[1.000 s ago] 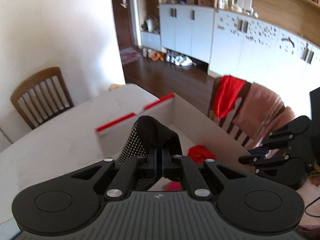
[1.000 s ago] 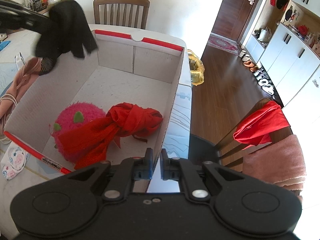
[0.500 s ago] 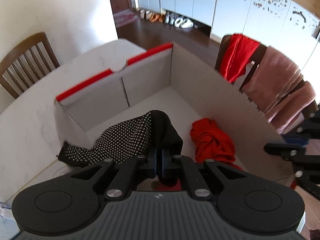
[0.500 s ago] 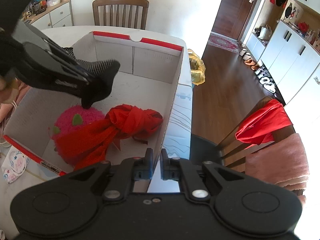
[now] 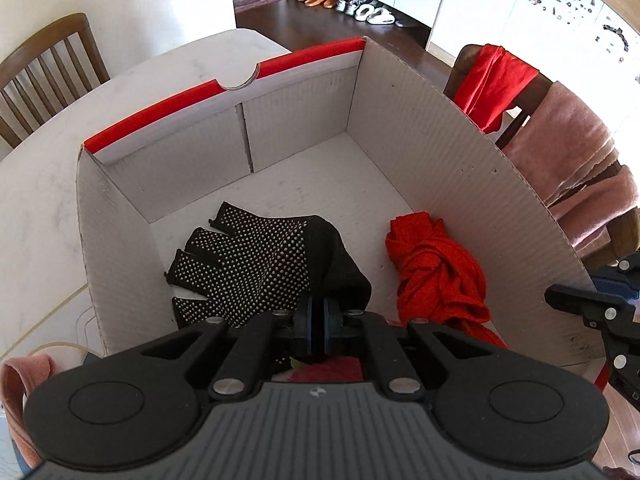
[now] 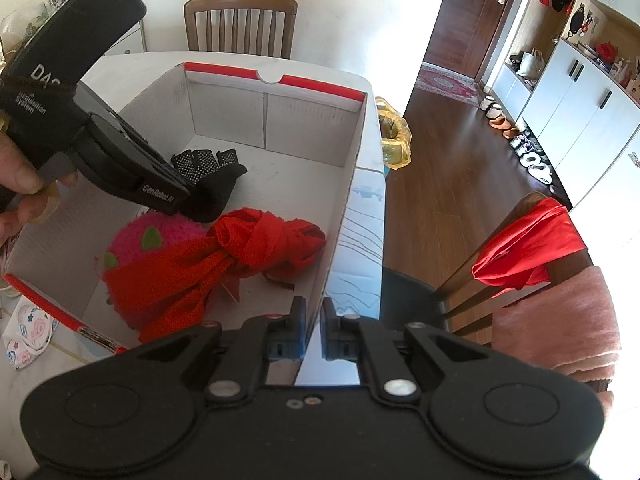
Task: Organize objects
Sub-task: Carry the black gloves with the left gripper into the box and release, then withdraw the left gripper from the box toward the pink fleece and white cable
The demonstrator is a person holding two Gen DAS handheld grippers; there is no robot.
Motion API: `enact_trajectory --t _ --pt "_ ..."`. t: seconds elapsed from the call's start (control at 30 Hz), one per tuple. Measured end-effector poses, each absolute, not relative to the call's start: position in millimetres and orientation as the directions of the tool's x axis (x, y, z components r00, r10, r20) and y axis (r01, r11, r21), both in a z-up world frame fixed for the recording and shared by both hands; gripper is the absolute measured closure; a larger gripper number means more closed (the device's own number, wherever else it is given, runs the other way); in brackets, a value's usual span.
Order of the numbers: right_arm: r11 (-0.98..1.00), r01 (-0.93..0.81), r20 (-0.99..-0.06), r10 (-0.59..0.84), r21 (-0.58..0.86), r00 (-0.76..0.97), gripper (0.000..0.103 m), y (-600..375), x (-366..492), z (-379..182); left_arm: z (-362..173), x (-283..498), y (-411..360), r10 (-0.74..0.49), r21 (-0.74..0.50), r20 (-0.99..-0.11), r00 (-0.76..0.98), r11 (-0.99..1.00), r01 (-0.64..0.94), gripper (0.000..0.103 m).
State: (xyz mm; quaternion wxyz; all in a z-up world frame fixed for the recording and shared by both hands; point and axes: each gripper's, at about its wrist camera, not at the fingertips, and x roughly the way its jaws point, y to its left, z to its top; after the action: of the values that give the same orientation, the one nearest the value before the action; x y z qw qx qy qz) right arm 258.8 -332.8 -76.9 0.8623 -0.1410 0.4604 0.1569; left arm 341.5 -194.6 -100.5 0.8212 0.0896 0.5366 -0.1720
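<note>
Inside the cardboard box (image 5: 420, 128), down near its floor, the left gripper (image 5: 316, 322) stays clenched on the cuff of the black dotted glove (image 5: 256, 264), whose fingers already fan out flat across the bottom toward the left wall; the red knotted cloth (image 5: 436, 272) lies just beside it on the right, and the pink plush toy (image 6: 160, 236) sits beneath the gripper's body in the right wrist view; the right gripper (image 6: 314, 320) hovers above the box's near right wall, pinched shut with nothing between its pads. To finish this placing well, I judge the left jaws should part only once the cuff has settled on the floor, so the glove lies spread rather than bunched; the hand should then lift straight up, clear of the red cloth and the toy, so neither is dragged. Against the view a second ago, the glove hung in the air above the box's rim and is now lowered inside, its fingers resting down; the right gripper has not shifted.
</note>
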Motion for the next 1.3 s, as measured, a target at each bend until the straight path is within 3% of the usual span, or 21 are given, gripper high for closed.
enact_trajectory --t 0.3,0.6,1.3 --pt "0.910 -0.401 -0.838 0.139 -0.101 0.528 0.097 -333 259 -77 -92 336 -191 -0.170 -0.018 -0.908 0.384 0.929 0.371 0.097" --pt "0.909 -0.403 -0.838 0.136 -0.107 0.529 0.097 -334 259 -78 -67 321 -179 -0.197 -0.024 -0.881 0.430 0.927 0.375 0.087" --pt "0.904 -0.407 -0.841 0.117 -0.129 0.528 0.097 -332 258 -75 -6 247 -123 -0.220 -0.034 -0.799 0.560 0.946 0.324 0.086"
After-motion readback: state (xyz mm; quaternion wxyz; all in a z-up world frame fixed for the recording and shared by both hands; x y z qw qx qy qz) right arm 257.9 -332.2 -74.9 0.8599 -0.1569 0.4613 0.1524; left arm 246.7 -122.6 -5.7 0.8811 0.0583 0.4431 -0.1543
